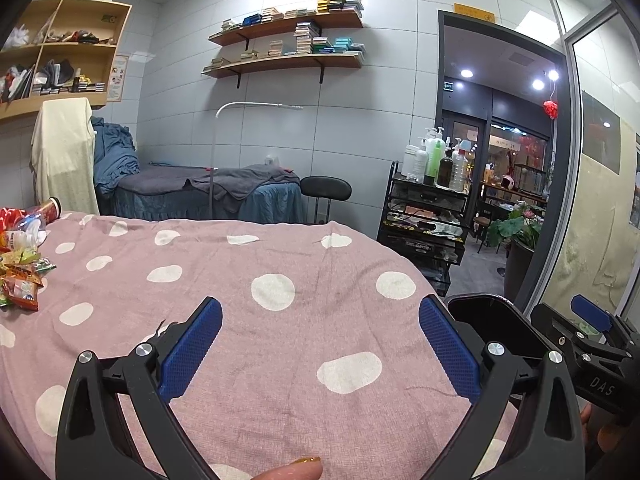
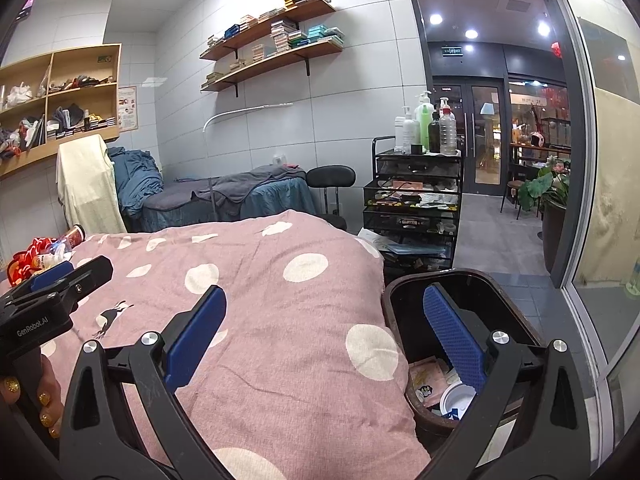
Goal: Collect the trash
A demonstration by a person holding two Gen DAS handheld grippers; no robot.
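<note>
Both my tongs, left gripper (image 1: 320,344) and right gripper (image 2: 324,336), hang released and empty over the bed (image 1: 280,360); wrappers (image 1: 20,276) wait at its far-left edge, bin (image 2: 404,292) off its right edge partly filled.

Trash pile (image 1: 22,256) on spotted bed (image 1: 280,292)

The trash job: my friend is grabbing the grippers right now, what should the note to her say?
Left gripper: jaws open, empty, over the pink spotted blanket.
Right gripper: jaws open, empty, at the blanket's edge above the black bin.
Trash: a pile of wrappers and bottles sits at the blanket's far left end.
Done: the bin already holds some paper and a white lid-like piece.
Left: carry the pile across to the bin, probably a piece at a time.
</note>
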